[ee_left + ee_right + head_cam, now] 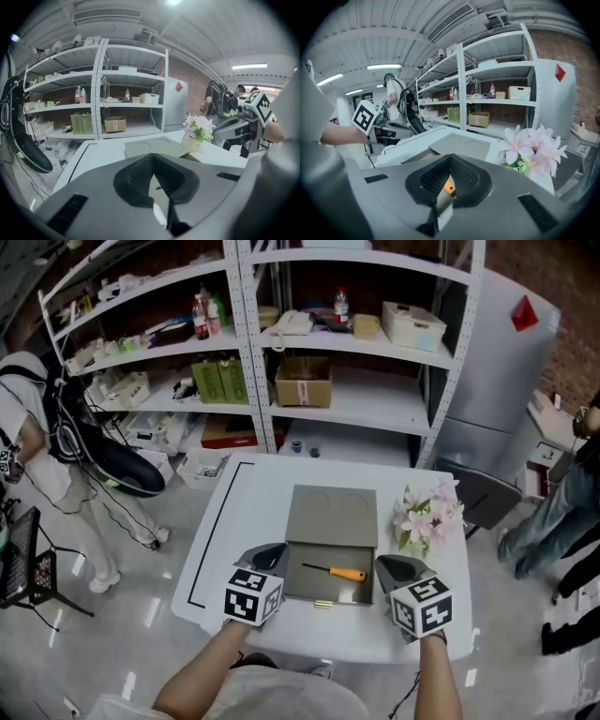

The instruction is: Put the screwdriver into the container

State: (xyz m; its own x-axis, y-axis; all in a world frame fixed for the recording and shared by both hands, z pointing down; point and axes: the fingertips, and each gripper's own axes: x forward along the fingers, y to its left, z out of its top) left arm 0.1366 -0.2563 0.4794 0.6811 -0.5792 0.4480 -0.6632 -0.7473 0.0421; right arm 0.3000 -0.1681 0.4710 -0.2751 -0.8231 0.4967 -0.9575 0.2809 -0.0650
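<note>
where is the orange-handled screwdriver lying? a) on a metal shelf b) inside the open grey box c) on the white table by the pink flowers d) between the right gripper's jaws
b, the orange-handled screwdriver lies flat on the floor of the open grey box.

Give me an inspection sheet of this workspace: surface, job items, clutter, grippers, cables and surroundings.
Surface: white table, with a black line along its left side.
Job's things: screwdriver lies inside the open grey container; lid lies flat behind it.
Clutter: pink flowers right of the container; small brass-coloured piece in front of it.
Grippers: left gripper and right gripper both shut and empty, one at each side of the container.
Cables: nothing seen on the table; black cables beside a person at left.
Surroundings: shelving with boxes and bottles; people at both sides.
</note>
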